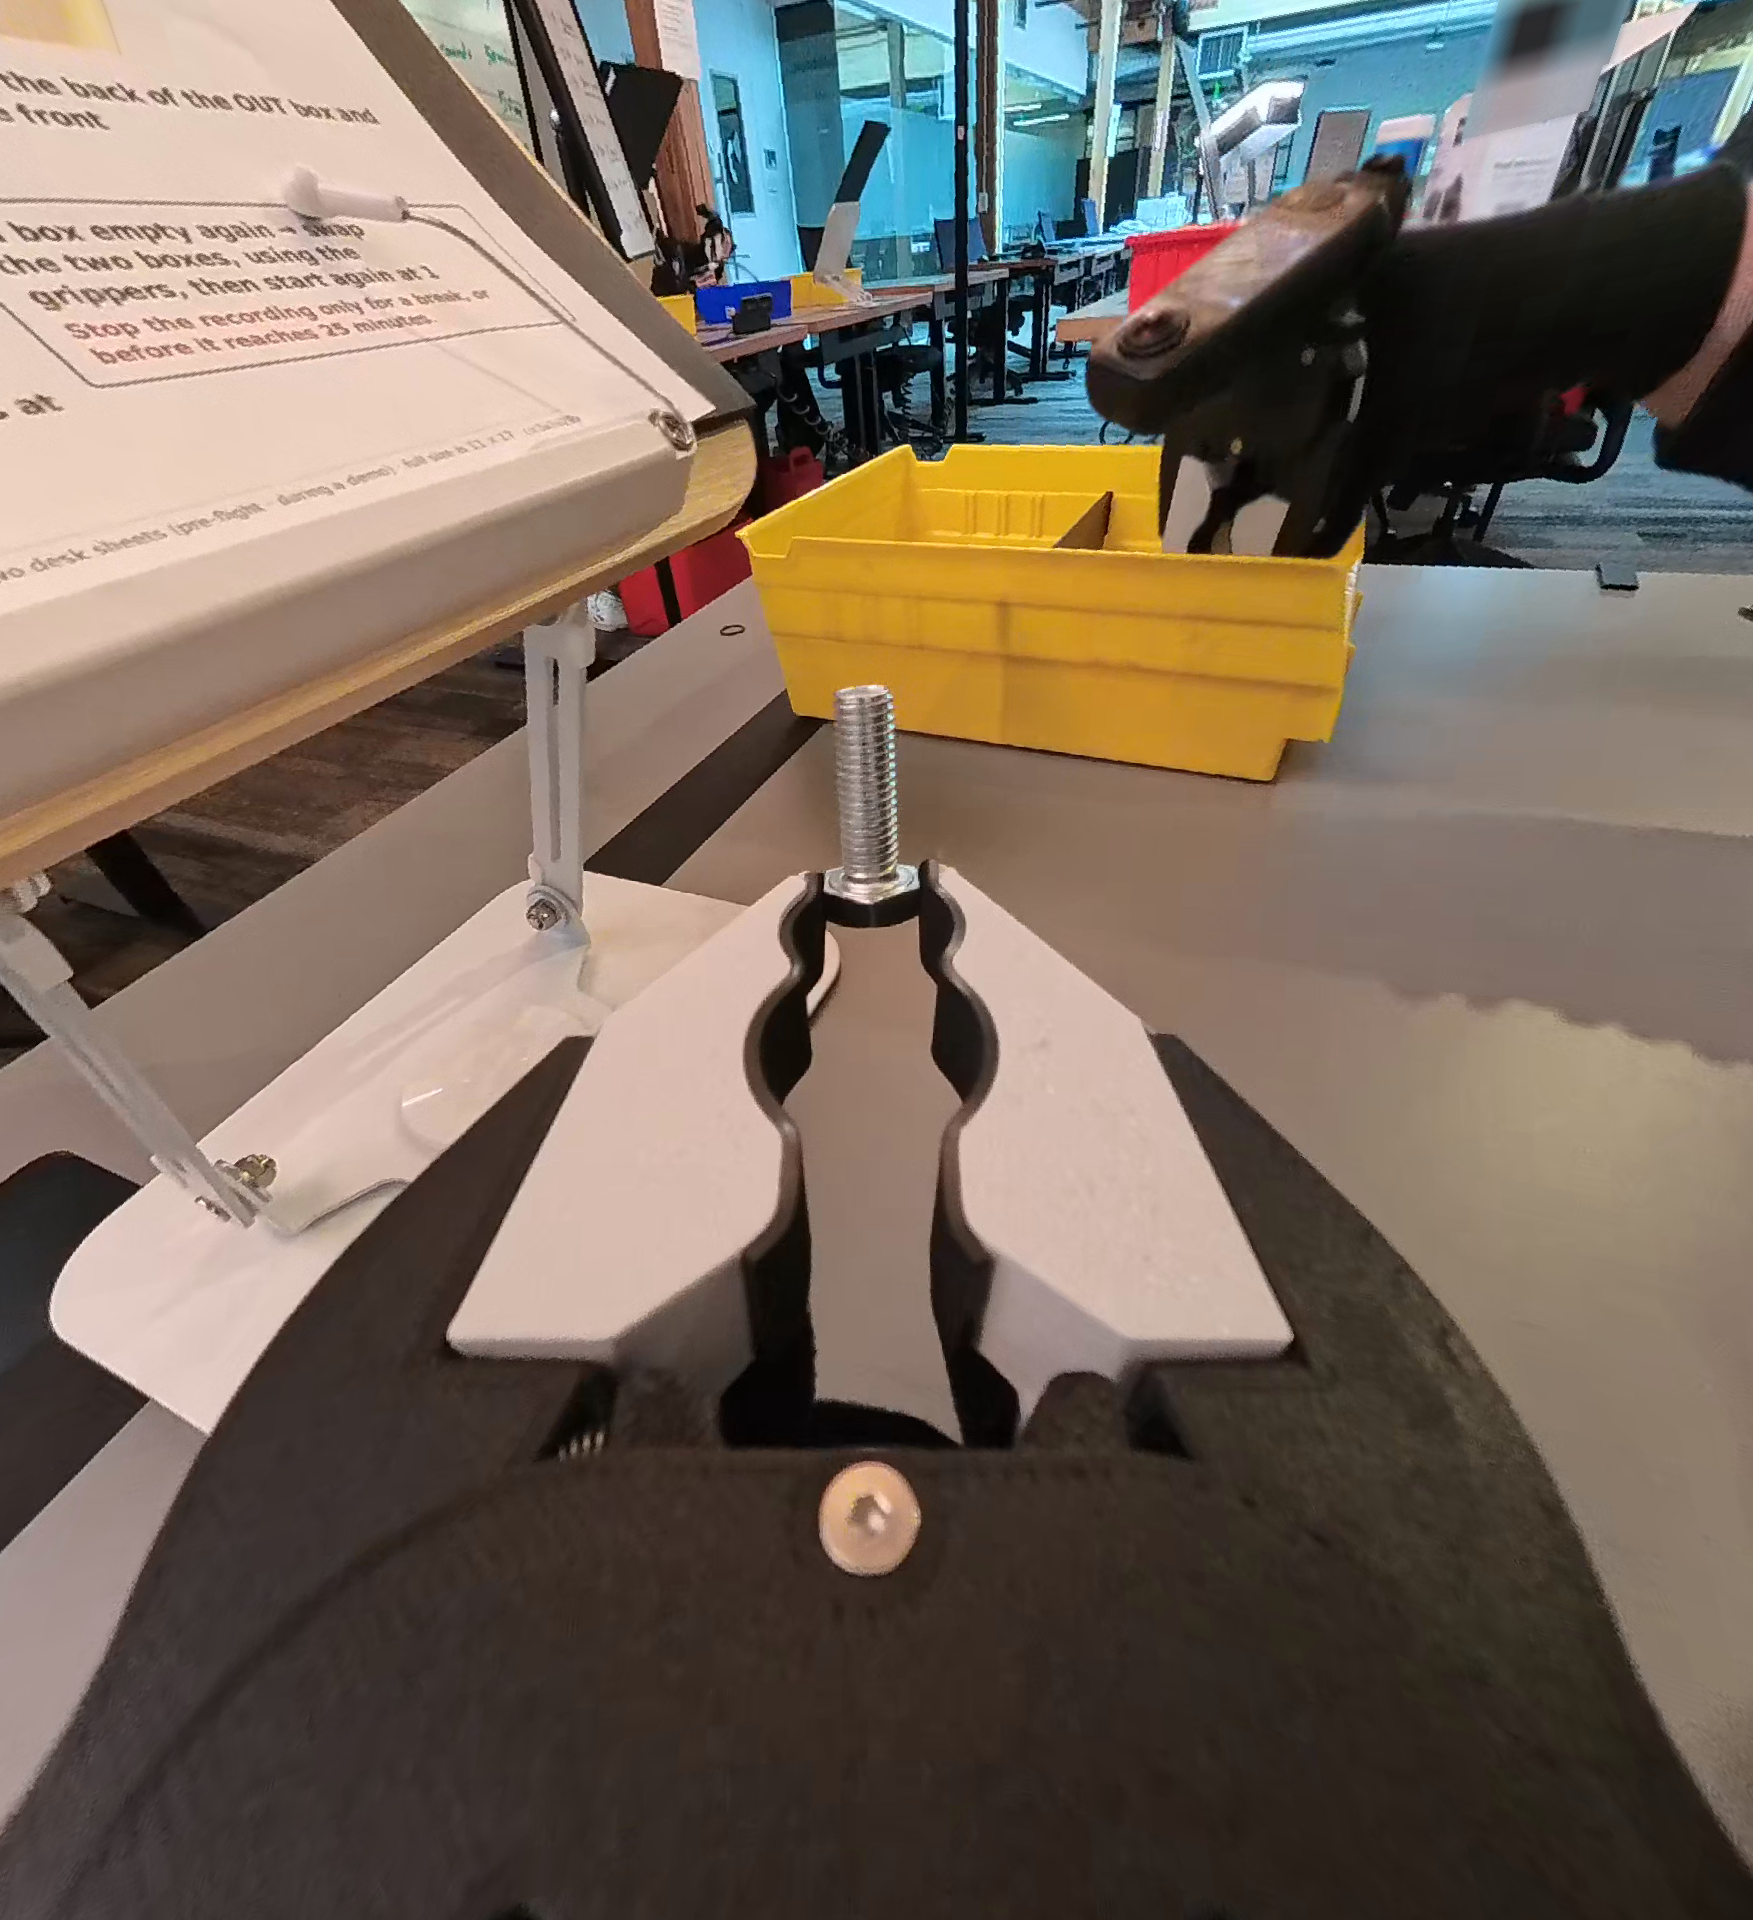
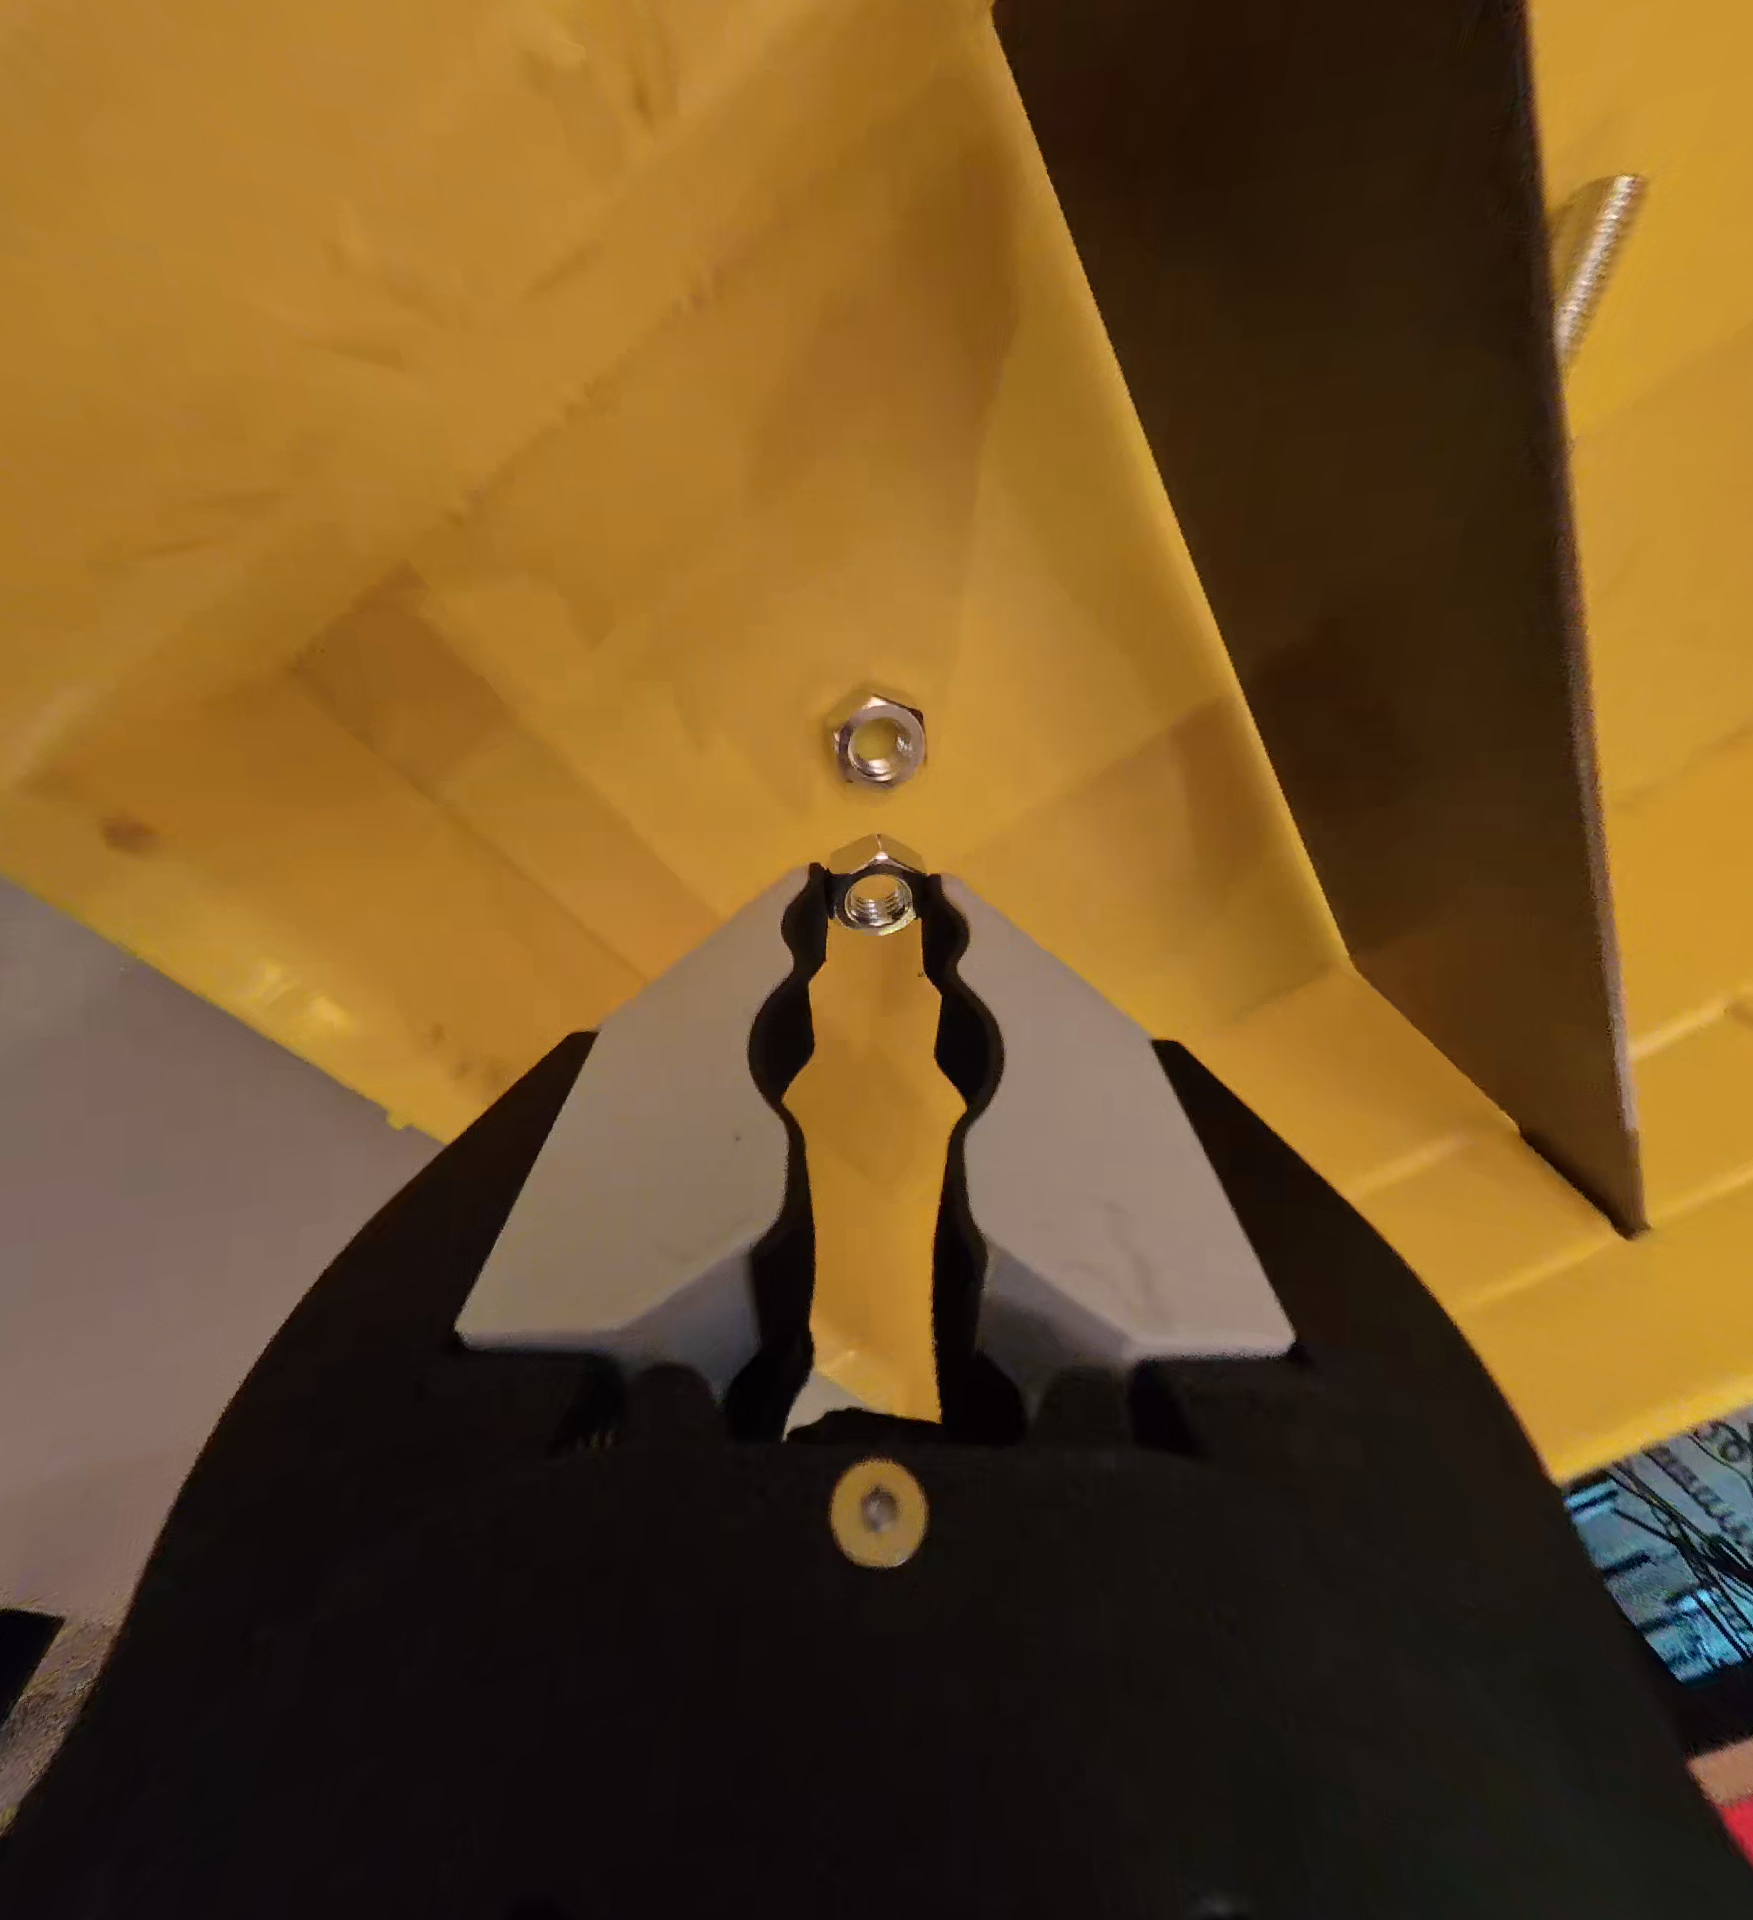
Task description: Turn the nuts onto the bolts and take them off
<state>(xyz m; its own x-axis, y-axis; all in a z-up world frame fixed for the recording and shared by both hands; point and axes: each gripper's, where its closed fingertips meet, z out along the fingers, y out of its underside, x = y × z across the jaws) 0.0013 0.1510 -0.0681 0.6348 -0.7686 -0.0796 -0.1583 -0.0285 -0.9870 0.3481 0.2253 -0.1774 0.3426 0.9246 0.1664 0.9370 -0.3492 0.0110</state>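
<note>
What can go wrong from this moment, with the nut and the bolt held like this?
1. The right gripper pinches the nut only at the very tips, so it may slip and fall back into the bin.
2. A second nut lies just ahead; the tips could knock it.
3. The left gripper holds the bolt only by its head, so it may tilt during threading.

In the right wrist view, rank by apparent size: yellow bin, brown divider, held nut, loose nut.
1. Yellow bin, fills most of the view.
2. Brown divider.
3. Held nut and loose nut look about alike; the held one is nearer, so no ranking.
</note>
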